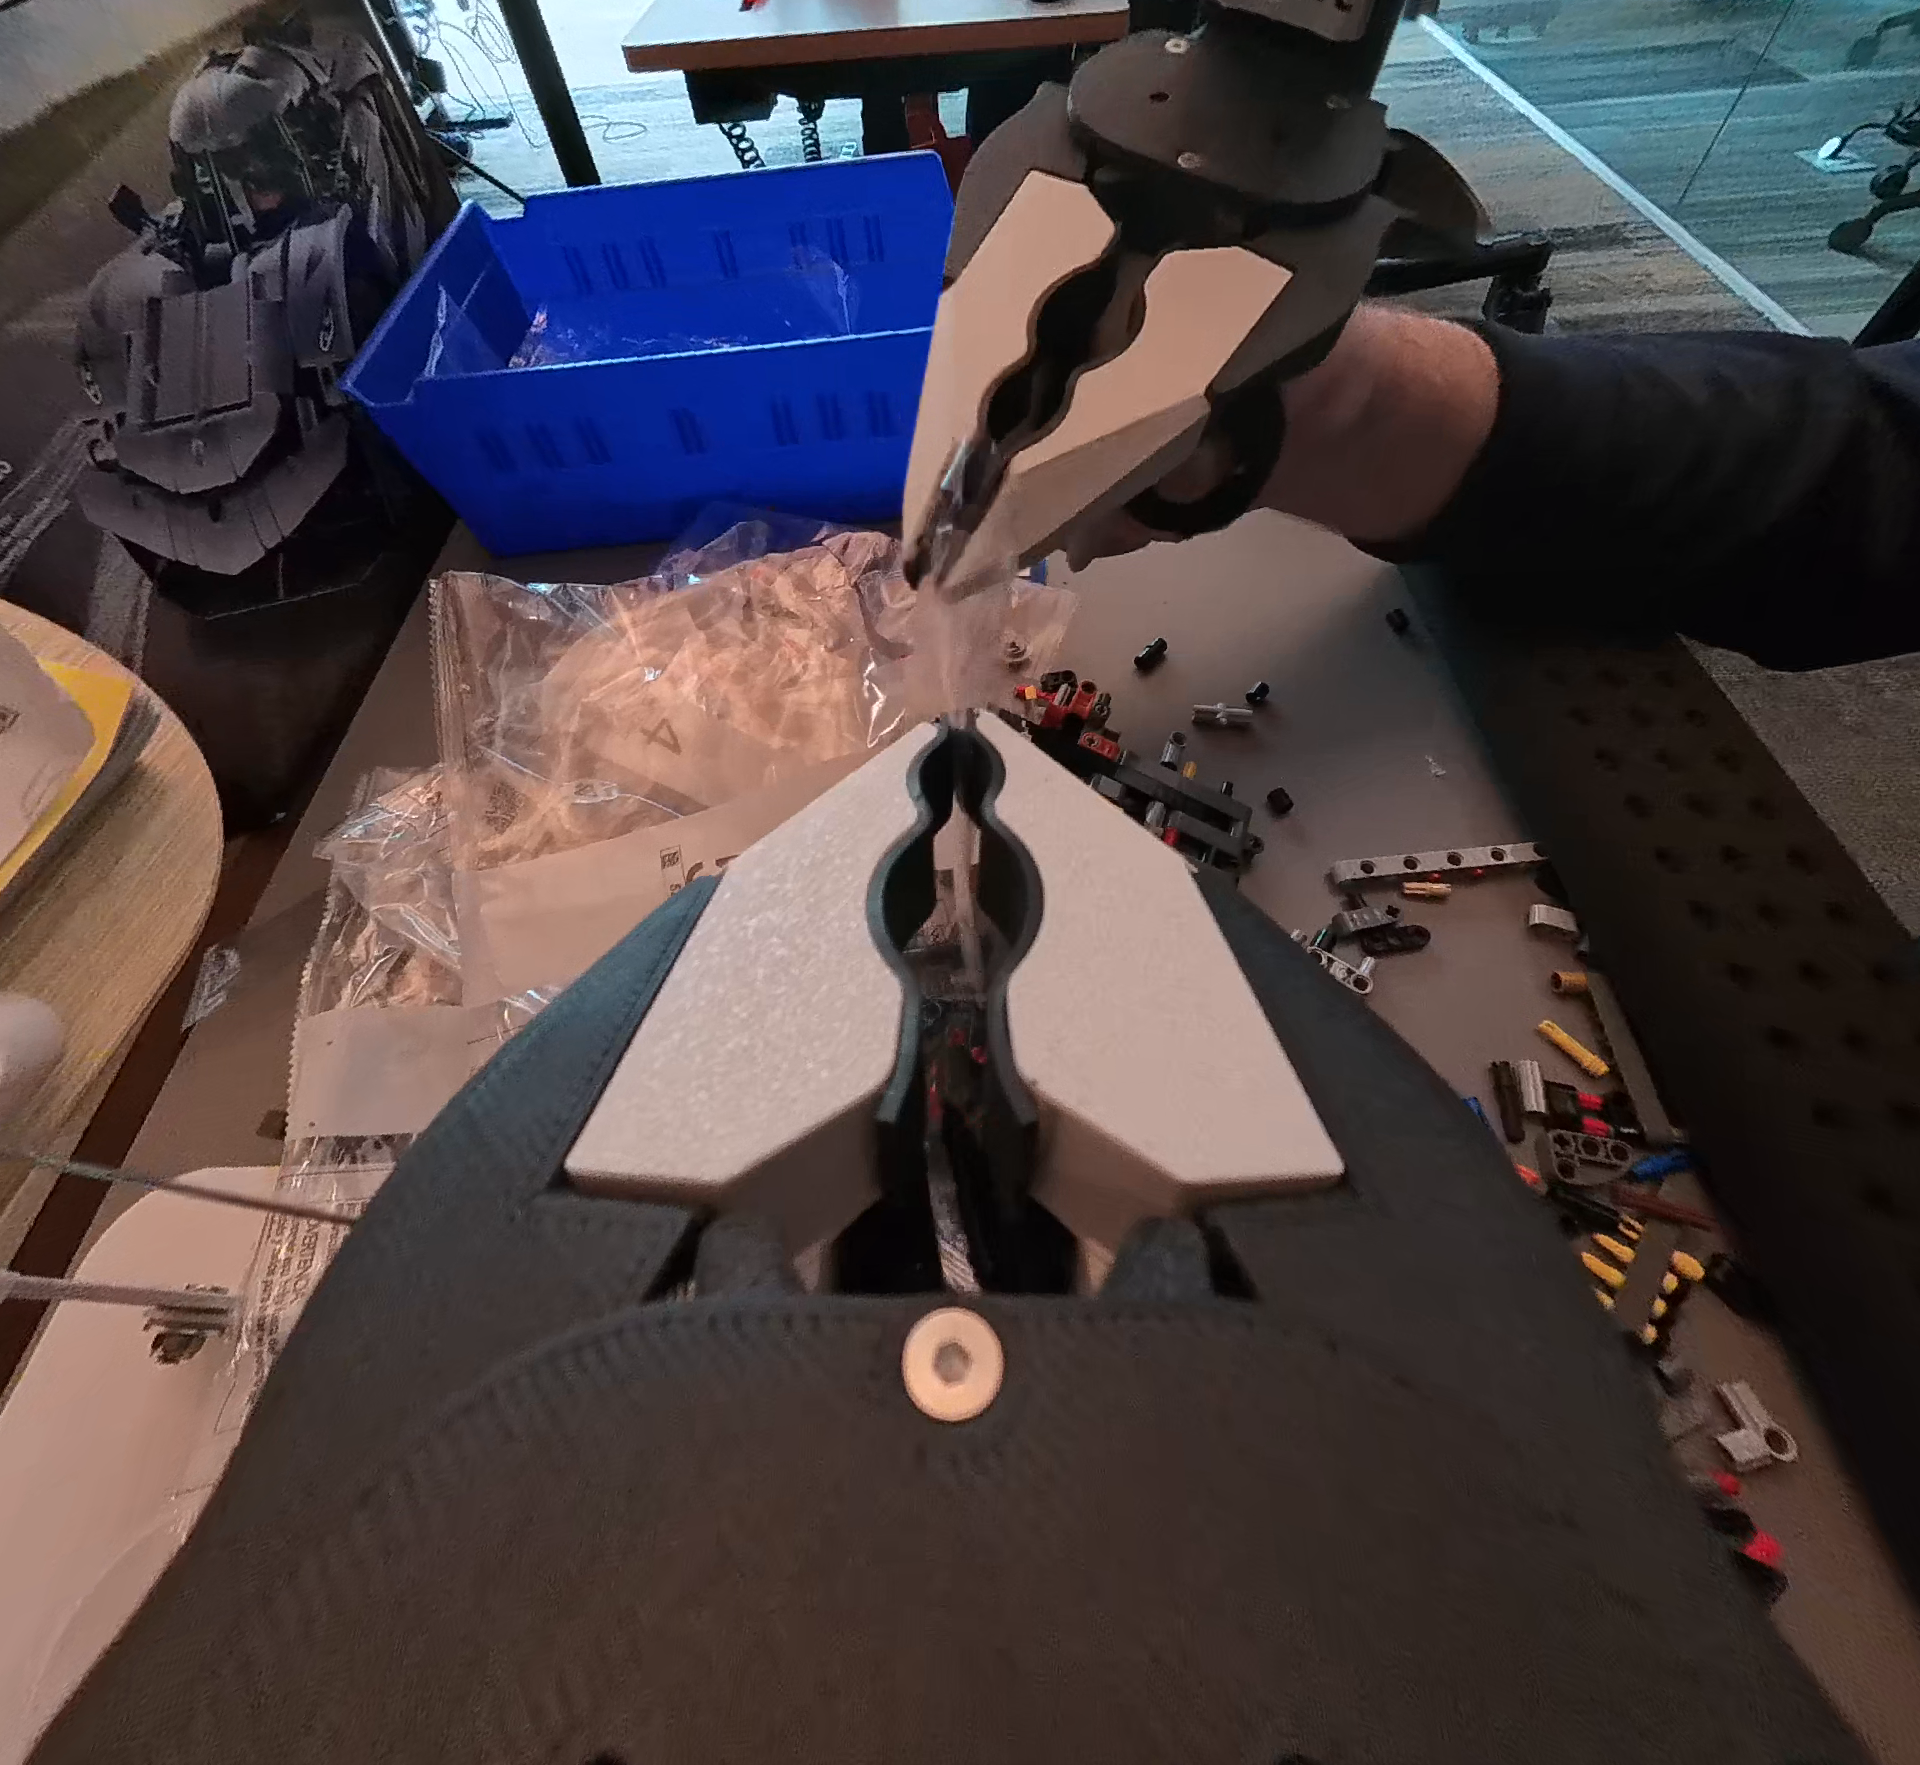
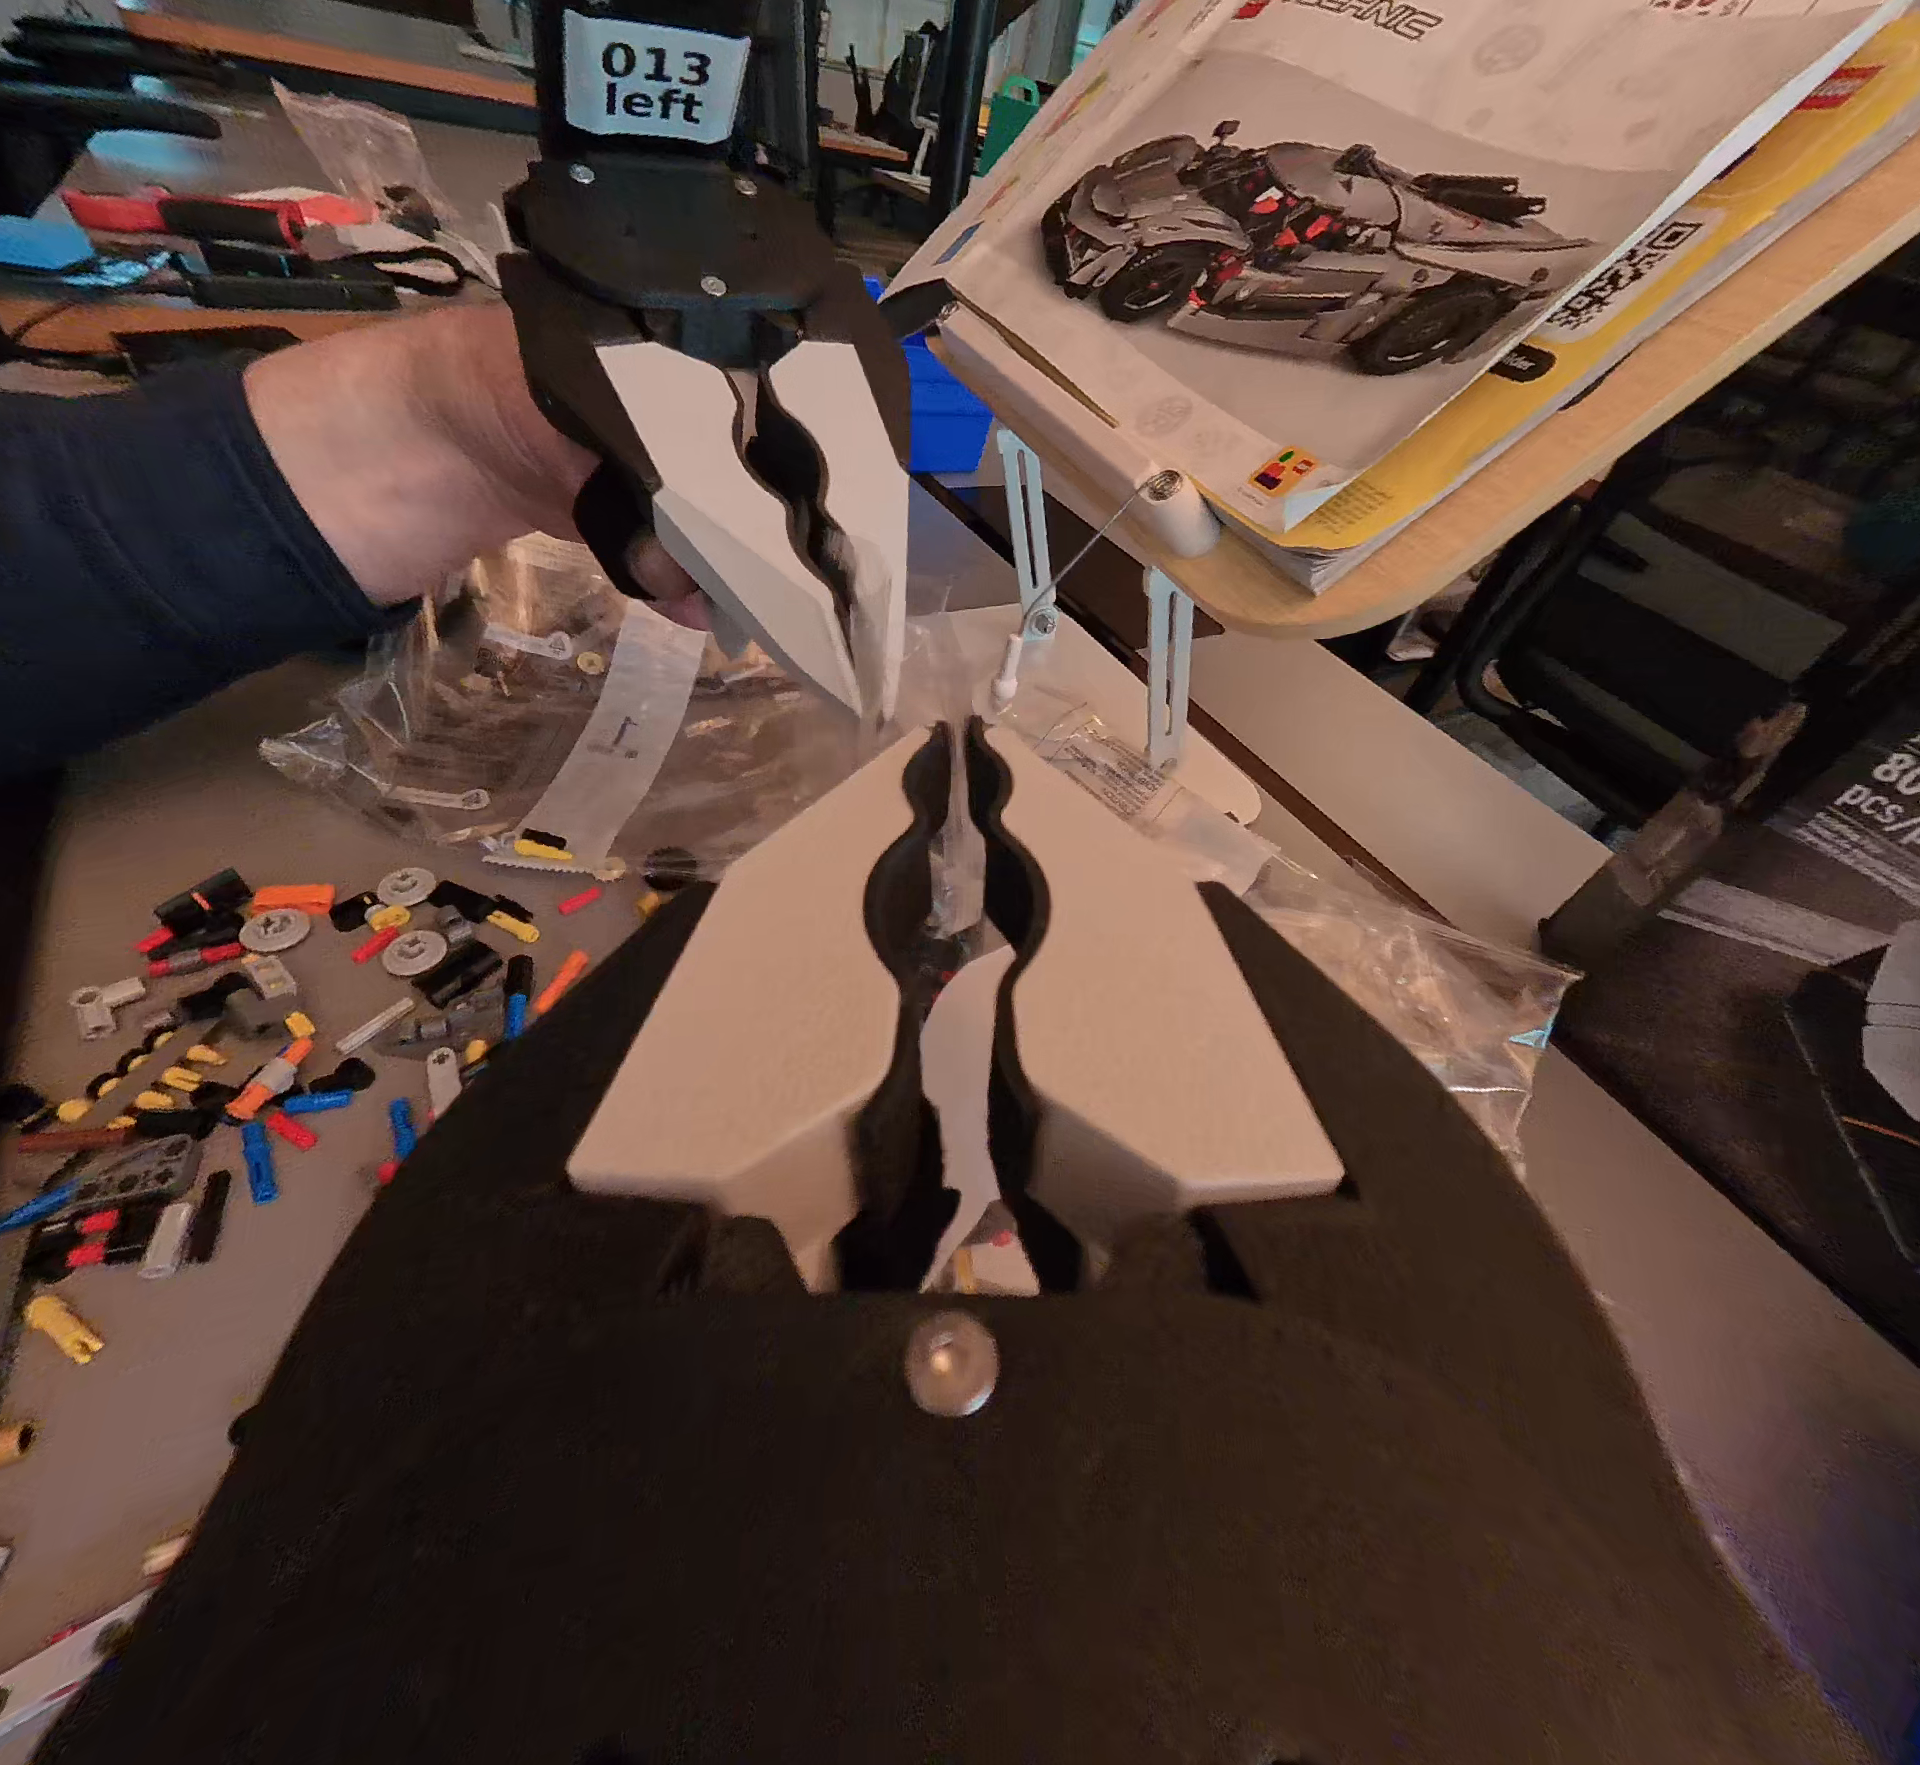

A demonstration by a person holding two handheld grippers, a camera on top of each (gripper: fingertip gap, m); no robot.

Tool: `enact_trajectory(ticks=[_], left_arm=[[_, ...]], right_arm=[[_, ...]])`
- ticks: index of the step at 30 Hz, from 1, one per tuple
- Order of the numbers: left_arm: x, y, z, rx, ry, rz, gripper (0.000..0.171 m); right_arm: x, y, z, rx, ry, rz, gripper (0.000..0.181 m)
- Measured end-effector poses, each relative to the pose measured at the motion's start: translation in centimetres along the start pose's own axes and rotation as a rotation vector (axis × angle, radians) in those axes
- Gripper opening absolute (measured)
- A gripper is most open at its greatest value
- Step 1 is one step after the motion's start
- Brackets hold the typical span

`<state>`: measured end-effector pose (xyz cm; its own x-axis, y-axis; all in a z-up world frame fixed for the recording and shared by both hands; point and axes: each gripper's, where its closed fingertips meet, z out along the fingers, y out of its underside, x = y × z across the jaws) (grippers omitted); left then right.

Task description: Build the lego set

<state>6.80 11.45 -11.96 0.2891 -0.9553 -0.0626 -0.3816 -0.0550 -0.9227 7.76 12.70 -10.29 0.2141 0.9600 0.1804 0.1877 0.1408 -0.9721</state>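
A small clear plastic bag (image 1: 951,650) of lego parts is stretched between both grippers above the table. My left gripper (image 1: 961,728) is shut on one edge of it. My right gripper (image 1: 935,562) comes in from the upper right and is shut on the other edge. In the right wrist view my right gripper (image 2: 961,728) grips the bag (image 2: 951,868), and the left gripper (image 2: 873,697) pinches it just to the left. Loose coloured lego pieces (image 1: 1455,936) (image 2: 260,1019) lie scattered on the grey table (image 1: 1351,676). A dark partial assembly (image 1: 1195,811) lies among them.
More clear part bags (image 1: 665,676) (image 2: 582,728) lie under the grippers, and another bag (image 2: 1403,988) lies to the right. A blue bin (image 1: 665,365) stands behind. An instruction booklet (image 2: 1351,209) rests on a tilted wooden stand (image 2: 1455,572). A dark product box (image 1: 229,313) stands at the left. My left and right fingertips are right by each other.
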Motion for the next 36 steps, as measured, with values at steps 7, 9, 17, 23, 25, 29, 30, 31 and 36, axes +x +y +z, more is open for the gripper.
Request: enact_trajectory(ticks=[7,9,17,23,25,29,30,31,36], left_arm=[[-0.1,-0.1,0.2,0.006,-0.005,-0.001,0.0],[-0.1,-0.3,0.1,0.019,-0.007,-0.003,0.0],[-0.4,-0.4,0.2,0.028,-0.024,-0.001,0.0],[-0.6,-0.2,0.7,0.012,-0.035,0.008,0.0],[-0.9,-0.3,0.6,0.02,-0.056,0.011,0.0],[-1.5,-0.7,-0.1,0.041,-0.089,0.015,0.0],[-1.6,-0.7,-0.1,0.039,-0.101,0.019,0.0],[-1.7,-0.7,-0.2,0.038,-0.105,0.02,0.0],[-1.6,-0.5,0.0,0.016,-0.107,0.034,0.0]], right_arm=[[0.1,0.0,0.1,0.009,0.007,0.009,0.0],[0.6,0.0,-0.1,0.007,0.029,0.028,0.0],[0.8,-0.2,-0.3,0.022,0.043,0.039,0.0],[0.8,0.2,0.1,-0.001,0.049,0.038,0.0],[1.0,-0.1,-0.2,0.019,0.055,0.043,0.0],[1.4,-1.5,-1.1,0.086,0.087,0.028,0.007],[1.5,-1.8,-1.3,0.097,0.101,0.005,0.011],[1.4,-2.1,-1.5,0.1,0.112,-0.024,0.014],[0.1,-2.7,-1.5,0.069,0.164,-0.271,0.02]])
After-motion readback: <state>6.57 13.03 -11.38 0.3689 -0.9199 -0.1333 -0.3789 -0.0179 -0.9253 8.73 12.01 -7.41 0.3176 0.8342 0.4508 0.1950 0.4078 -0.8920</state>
